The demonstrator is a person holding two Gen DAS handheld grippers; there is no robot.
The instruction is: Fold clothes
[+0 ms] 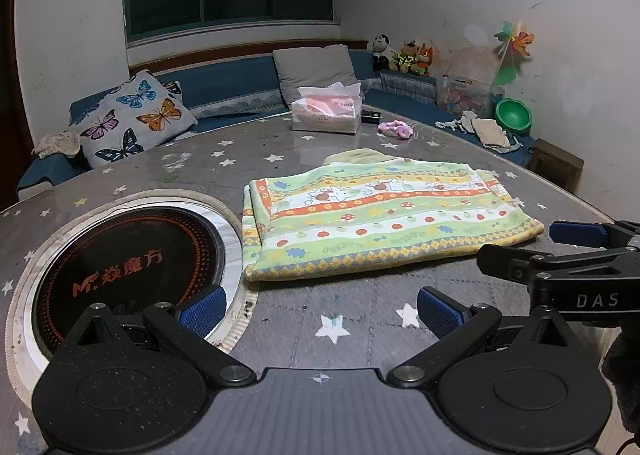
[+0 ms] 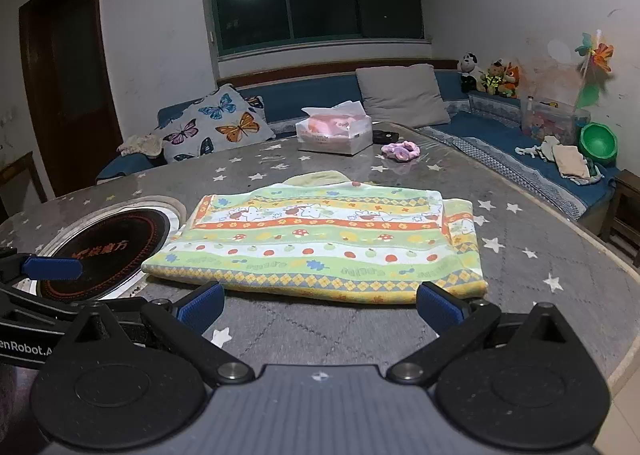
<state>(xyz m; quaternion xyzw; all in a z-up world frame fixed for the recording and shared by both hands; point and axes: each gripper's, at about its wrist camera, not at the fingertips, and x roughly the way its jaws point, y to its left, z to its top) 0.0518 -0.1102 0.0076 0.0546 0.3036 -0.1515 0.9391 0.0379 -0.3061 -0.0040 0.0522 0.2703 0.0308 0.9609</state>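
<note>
The patterned garment [image 2: 320, 243] is lying folded flat on the star-print table [image 2: 520, 295], just beside the round inset cooktop [image 1: 128, 263]. You're holding the left gripper [image 1: 320, 309] and right gripper [image 2: 320, 305] near its front edge, both spread wide, gripping nothing

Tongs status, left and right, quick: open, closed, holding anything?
Left tongs: open, empty, short of the folded garment.
Right tongs: open, empty, at the garment's near edge, not gripping it.
</note>
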